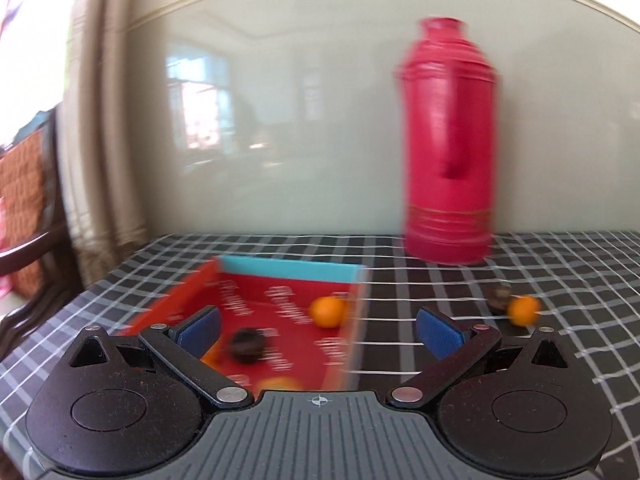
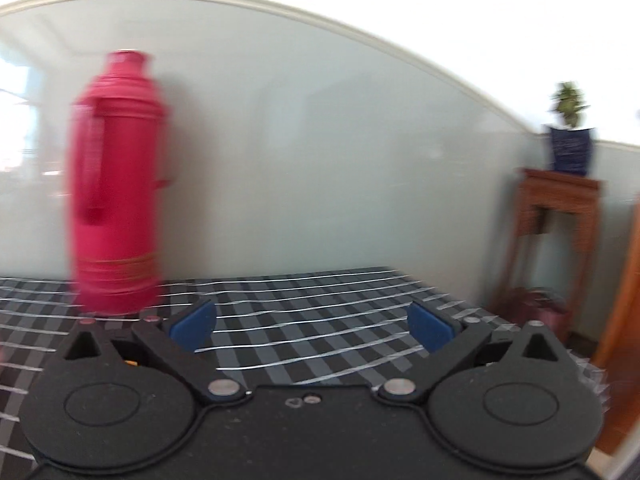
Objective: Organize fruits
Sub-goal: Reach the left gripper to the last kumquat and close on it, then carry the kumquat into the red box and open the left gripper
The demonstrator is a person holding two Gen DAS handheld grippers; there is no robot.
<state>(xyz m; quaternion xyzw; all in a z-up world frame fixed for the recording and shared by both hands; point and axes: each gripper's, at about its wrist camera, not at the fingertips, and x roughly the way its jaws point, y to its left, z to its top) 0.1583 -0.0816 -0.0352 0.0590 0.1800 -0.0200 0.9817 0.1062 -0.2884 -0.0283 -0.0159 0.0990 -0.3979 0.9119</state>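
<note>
Left gripper [image 1: 318, 330]: blue-padded fingers spread wide, holding nothing, above shallow red cardboard tray [image 1: 280, 320]. Right gripper [image 2: 312, 326]: equally wide, empty, over black-and-white checked tablecloth [image 2: 320, 304].

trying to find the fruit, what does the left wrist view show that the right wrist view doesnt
Only the left wrist view: a red tray holding an orange and a dark fruit, plus another orange and dark fruit lying on the cloth, and the open left tongs.

Only the right wrist view: a potted plant on a wooden stand, and the open, empty right tongs.

Both: the red thermos and the checkered tablecloth.
</note>
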